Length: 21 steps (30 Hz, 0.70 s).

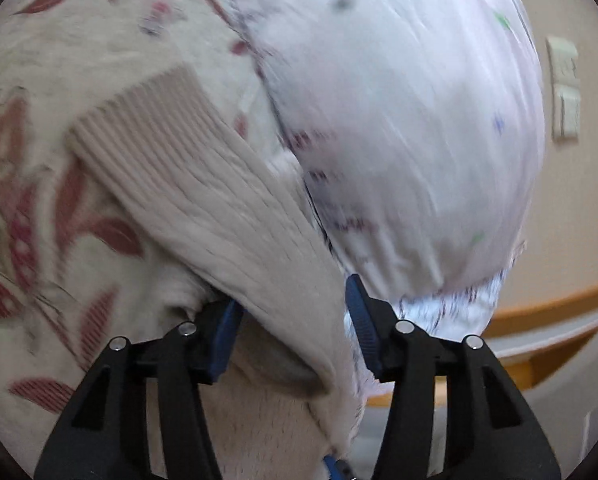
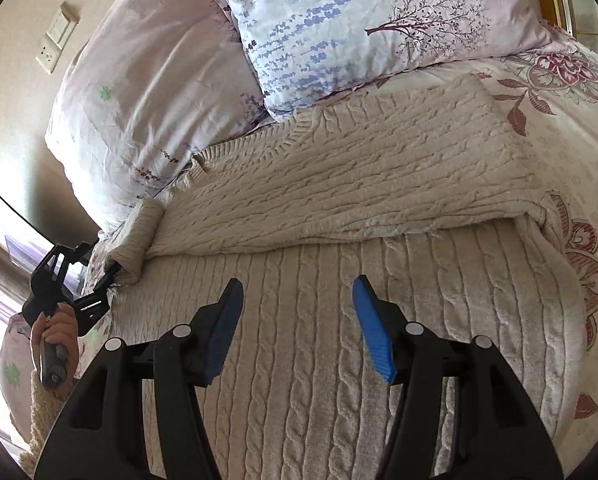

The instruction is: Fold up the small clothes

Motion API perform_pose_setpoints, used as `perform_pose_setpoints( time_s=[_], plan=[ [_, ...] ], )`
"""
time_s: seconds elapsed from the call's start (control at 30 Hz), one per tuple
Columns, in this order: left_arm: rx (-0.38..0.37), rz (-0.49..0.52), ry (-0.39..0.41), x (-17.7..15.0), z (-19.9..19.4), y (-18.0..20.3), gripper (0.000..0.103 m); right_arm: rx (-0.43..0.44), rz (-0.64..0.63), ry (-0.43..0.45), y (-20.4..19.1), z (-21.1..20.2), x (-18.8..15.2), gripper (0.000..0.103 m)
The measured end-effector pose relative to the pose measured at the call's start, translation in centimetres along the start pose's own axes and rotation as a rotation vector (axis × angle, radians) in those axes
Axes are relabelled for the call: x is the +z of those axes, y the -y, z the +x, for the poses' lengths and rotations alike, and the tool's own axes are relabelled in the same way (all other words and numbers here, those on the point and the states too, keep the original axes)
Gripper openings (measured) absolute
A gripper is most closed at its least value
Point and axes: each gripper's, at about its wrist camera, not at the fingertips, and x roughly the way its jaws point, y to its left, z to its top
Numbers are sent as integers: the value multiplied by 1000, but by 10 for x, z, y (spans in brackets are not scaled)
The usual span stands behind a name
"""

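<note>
A beige cable-knit sweater point(image 2: 339, 240) lies on the bed, its upper part folded over the body. My right gripper point(image 2: 297, 320) is open and empty just above the sweater's body. My left gripper point(image 1: 295, 320) has its jaws wide apart, with the ribbed beige sleeve point(image 1: 203, 184) draped between them; the sleeve touches the left pad. In the right wrist view the left gripper point(image 2: 111, 276) sits at the sleeve's cuff point(image 2: 139, 236) at the sweater's left edge, held by a hand.
Two pillows, a lilac one point(image 2: 147, 92) and a blue floral one point(image 2: 359, 20), lie against the sweater's far edge. The bed has a cream bedspread with red leaves point(image 2: 571, 120). A wall switch plate point(image 2: 57, 36) and a wooden bed frame point(image 1: 547, 316) are nearby.
</note>
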Motion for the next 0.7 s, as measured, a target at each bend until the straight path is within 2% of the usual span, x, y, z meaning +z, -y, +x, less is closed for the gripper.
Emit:
perform_pose_setpoints(
  time_s=[0.1,0.13,0.2,0.27,0.4,0.5,0.53,0.6,0.63,0.67,0.7],
  plan=[
    [7,-36,47,7,-4,-3,24,-3,-7,6,1,-2,-1,59],
    [6,-30,54,8,-3,0,12,-3,-8,10,2,-3,-1,59],
    [-1,5,52,7,-2,8,9,-3,-7,21,4,-7,-1,59],
    [-20,91,41,-2,5,31,9,-4,-6,36,7,-12,0,59],
    [-32,358,-9,-45,36,95,9,-7,1,69,15,-21,3,59],
    [-9,653,-109,-104,73,143,9,-19,19,90,23,-26,4,59],
    [10,784,-174,-133,91,156,13,-24,31,94,27,-27,5,59],
    [66,986,-266,-182,116,165,26,-28,53,99,34,-27,6,59],
    [108,1099,-314,-209,129,166,40,-29,64,101,38,-28,7,59],
    [129,1161,-345,-225,136,163,50,-28,78,103,42,-29,8,59],
    [146,1215,-382,-240,140,160,53,-25,89,103,45,-30,10,59]
  ],
)
